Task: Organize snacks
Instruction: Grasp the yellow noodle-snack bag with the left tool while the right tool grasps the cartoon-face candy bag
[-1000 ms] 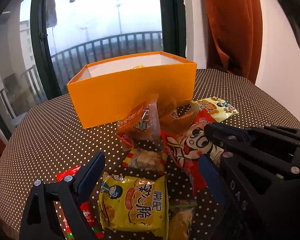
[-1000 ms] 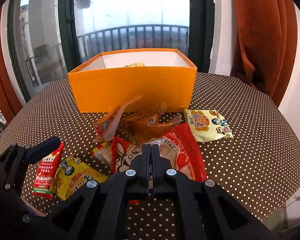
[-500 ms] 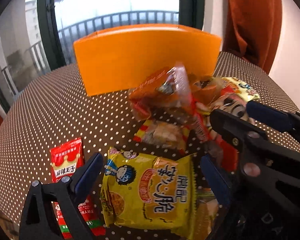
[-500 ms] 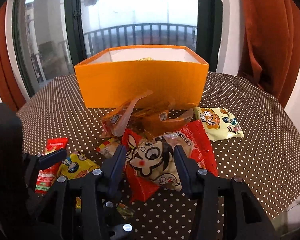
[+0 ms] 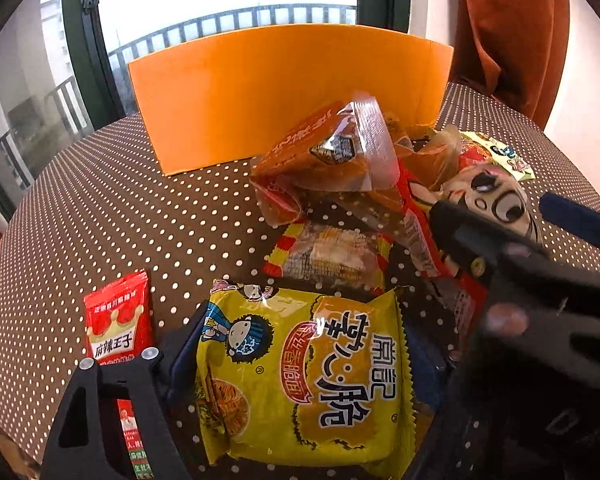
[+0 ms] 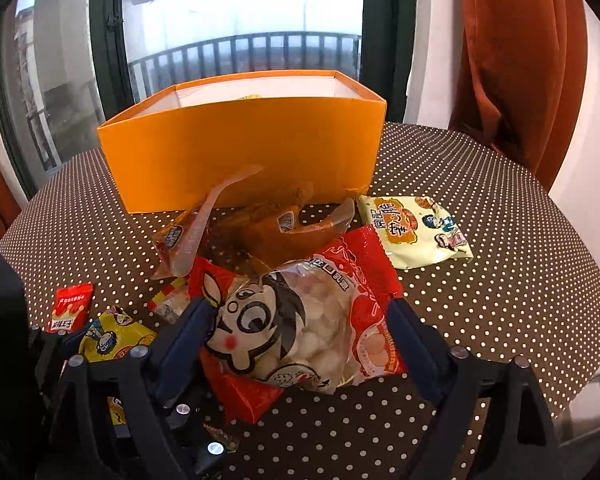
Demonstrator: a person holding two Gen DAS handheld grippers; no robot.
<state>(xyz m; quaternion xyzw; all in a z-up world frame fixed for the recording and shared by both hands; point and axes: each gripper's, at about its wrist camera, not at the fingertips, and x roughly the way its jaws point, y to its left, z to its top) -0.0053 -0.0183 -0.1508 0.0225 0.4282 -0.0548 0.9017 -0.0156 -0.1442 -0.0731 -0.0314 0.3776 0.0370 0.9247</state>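
Note:
A yellow noodle-snack packet (image 5: 300, 368) lies flat on the dotted table (image 5: 100, 208). My left gripper (image 5: 302, 352) straddles it with jaws closing, the blue pads at its two side edges; I see no squeeze. A red packet with a cartoon face (image 6: 300, 320) lies between the fingers of my right gripper (image 6: 300, 324), whose jaws are opening wide around it. The orange box (image 6: 240, 152) stands open at the back, something yellow showing inside. In the left wrist view the right gripper (image 5: 500, 248) crosses over the red packet (image 5: 488, 196).
Orange see-through packets (image 6: 188, 232) are piled before the box. A small red sachet (image 5: 118, 320) lies at the left, a pale yellow packet (image 6: 416, 232) at the right, and a clear red-and-yellow edged packet (image 5: 332, 256) in the middle. An orange curtain (image 6: 512, 60) hangs at the right.
The left gripper sank over the yellow packet and its fingers narrowed to the packet's edges. The right gripper went from shut to wide open, its fingers now either side of the red packet.

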